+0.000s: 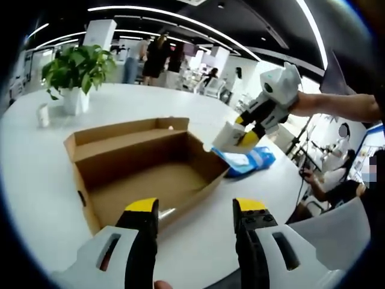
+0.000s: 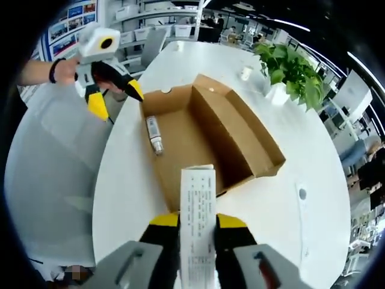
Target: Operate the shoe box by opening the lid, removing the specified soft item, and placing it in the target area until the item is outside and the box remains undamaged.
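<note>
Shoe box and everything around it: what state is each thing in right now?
Shoe box: open, lid folded back, upright on the table.
Small bottle: lying on its side inside the box.
White packet: clamped in the right gripper, above the table, outside the box.
Blue packet: flat on the table beside the box.
Left gripper: open, empty.
Potted plant: upright.

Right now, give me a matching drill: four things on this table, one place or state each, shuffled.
1 brown cardboard shoe box
2 white printed flat pack
3 small white bottle
4 green potted plant

a lying inside the box
b in a white pot on the white table
c lid open
d clamped in the fingers of the right gripper

Pairs: 1-c, 2-d, 3-a, 4-b
</note>
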